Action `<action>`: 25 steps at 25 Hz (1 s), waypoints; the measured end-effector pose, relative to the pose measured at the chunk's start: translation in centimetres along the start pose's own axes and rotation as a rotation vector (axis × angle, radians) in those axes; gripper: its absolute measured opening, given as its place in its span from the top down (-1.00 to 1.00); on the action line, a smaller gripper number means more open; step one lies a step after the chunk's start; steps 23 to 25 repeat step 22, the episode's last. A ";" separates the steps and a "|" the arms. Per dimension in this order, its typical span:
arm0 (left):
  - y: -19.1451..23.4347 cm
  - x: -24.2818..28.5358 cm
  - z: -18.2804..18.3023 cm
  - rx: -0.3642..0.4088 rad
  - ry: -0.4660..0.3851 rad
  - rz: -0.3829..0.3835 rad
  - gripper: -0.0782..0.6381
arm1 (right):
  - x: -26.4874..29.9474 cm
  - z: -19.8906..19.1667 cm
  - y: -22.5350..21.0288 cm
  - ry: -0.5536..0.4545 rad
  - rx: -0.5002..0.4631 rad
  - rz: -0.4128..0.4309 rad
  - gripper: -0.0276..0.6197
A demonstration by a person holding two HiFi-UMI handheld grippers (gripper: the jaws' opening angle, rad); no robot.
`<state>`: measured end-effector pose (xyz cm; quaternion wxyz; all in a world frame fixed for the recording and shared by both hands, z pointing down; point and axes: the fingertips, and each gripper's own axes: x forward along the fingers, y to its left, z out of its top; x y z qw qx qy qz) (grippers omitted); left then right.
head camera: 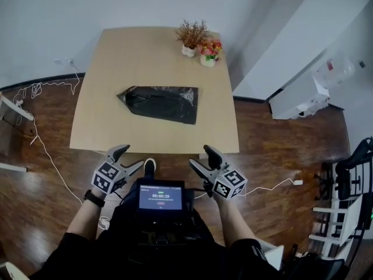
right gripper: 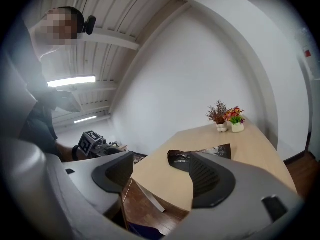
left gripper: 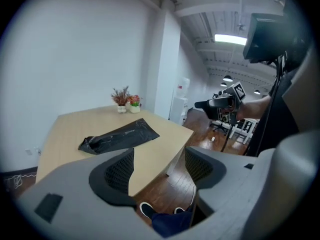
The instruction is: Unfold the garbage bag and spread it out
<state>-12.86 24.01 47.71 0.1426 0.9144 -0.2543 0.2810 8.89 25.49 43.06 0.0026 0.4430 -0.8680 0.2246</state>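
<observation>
A black garbage bag point(head camera: 163, 102) lies folded flat in the middle of the light wooden table point(head camera: 145, 57), its narrow crumpled end to the left. Both grippers hang in the air off the table's near edge, well short of the bag. My left gripper point(head camera: 129, 158) is open with nothing between its jaws. My right gripper point(head camera: 203, 159) is also open and empty. The left gripper view looks across the table at the bag point(left gripper: 120, 135) past its own jaws point(left gripper: 159, 156). In the right gripper view, the bag point(right gripper: 177, 159) is partly hidden behind the right-hand jaw point(right gripper: 162, 164).
Two small flower pots point(head camera: 198, 42) stand at the table's far right corner. A small screen point(head camera: 160, 198) sits at the person's chest. White cables point(head camera: 52, 162) trail over the wooden floor at left. A white appliance point(head camera: 297, 101) and a chair point(head camera: 349, 174) stand to the right.
</observation>
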 end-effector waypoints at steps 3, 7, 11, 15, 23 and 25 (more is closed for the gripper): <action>-1.6 -1.0 -0.8 0.002 -0.001 0.001 -0.14 | -1.1 -0.4 1.3 0.000 0.002 -0.002 -0.19; -3.2 -1.7 -1.6 0.010 0.000 -0.019 -0.14 | -1.9 -0.5 2.9 -0.011 -0.008 -0.012 -0.19; -4.1 -2.3 -1.7 0.033 -0.001 -0.043 -0.14 | -1.9 -0.6 3.8 -0.020 0.008 -0.028 -0.19; -4.0 -3.3 -2.4 0.027 -0.002 -0.049 -0.14 | -1.4 -0.3 4.9 -0.027 0.005 -0.033 -0.18; -3.1 -3.6 -2.3 0.024 -0.014 -0.042 -0.14 | -1.2 0.8 5.4 -0.035 -0.044 -0.038 -0.18; -3.1 -3.6 -2.3 0.024 -0.014 -0.042 -0.14 | -1.2 0.8 5.4 -0.035 -0.044 -0.038 -0.18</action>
